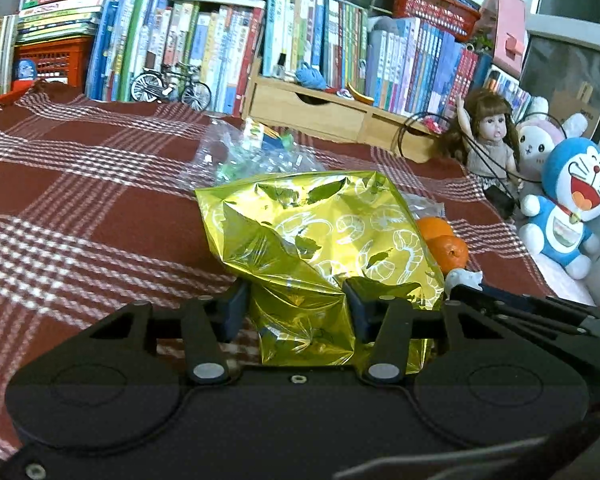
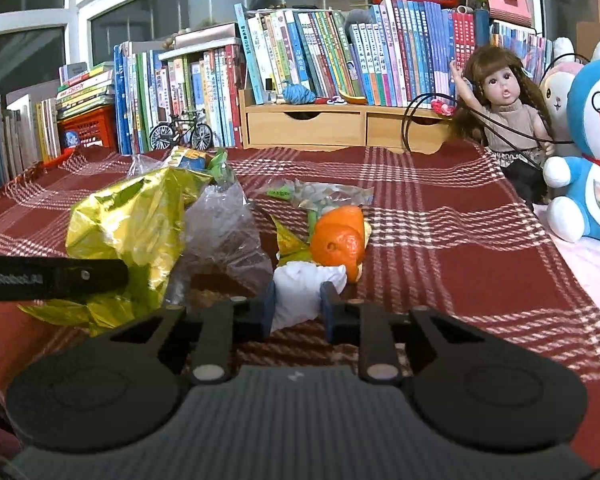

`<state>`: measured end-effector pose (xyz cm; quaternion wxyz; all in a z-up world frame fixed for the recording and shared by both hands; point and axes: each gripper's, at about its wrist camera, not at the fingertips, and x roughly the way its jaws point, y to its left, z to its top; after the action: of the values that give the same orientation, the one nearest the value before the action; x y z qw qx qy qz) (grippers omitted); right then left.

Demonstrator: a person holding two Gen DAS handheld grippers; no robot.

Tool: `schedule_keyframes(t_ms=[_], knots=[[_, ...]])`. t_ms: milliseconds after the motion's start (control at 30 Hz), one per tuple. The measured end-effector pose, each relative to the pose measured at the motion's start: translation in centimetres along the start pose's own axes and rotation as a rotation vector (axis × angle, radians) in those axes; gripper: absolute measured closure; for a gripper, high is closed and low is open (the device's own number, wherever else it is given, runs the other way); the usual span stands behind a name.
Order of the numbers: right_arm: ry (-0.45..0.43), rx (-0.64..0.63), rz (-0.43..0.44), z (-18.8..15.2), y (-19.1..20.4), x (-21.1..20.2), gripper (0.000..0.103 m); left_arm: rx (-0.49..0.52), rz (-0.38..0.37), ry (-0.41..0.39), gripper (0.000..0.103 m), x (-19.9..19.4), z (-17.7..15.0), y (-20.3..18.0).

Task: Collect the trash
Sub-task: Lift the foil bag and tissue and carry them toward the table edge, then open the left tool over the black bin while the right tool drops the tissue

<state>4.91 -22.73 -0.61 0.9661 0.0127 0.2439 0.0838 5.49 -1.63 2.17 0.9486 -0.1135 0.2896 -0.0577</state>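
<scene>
Two pieces of trash are gripped on the red plaid cloth

The shiny yellow wrapper is pinched at its near end by the left gripper, and the crumpled white tissue is clamped by the right gripper; orange peel lies just behind the tissue, a clear plastic bag beside the wrapper

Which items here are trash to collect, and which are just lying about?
Job:
- yellow foil bag, in the left claw
- white tissue, in the right claw
- orange peel
- clear plastic bag

Lying about:
- doll
- blue plush toy
- model bicycle
- books
</scene>
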Motion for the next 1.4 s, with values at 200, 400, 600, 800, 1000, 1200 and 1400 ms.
schedule_keyframes(t_ms=[200, 400, 600, 800, 1000, 1200, 1400], knots=[[-0.016, -0.019, 0.0, 0.2, 0.9, -1.4, 0.074, 0.011, 0.007, -0.03, 0.055, -2.6, 0.1, 1.3], [-0.038, -0.038, 0.044, 0.3, 2.0, -3.2, 0.074, 0.034, 0.024, -0.067, 0.055, -5.4, -0.3, 1.8], [-0.044, -0.042, 0.111, -0.6, 3.3, -5.4, 0.074, 0.046, 0.019, -0.063, 0.055, -8.1, -1.5, 2.5], [-0.032, -0.042, 0.177, -2.1, 4.6, -7.9, 0.074, 0.08, 0.004, -0.039, 0.055, -11.0, -3.5, 2.9], [0.003, -0.074, 0.236, -4.2, 6.2, -10.8, 0.074, 0.127, -0.014, 0.027, 0.055, -13.9, -6.5, 3.2], [0.095, -0.105, 0.287, -7.1, 7.5, -12.6, 0.074, 0.147, -0.046, 0.135, 0.055, -16.4, -10.1, 4.3], [0.21, -0.153, 0.31, -10.6, 8.4, -12.6, 0.074, 0.205, -0.022, 0.251, 0.055, -16.8, -13.9, 5.2]])
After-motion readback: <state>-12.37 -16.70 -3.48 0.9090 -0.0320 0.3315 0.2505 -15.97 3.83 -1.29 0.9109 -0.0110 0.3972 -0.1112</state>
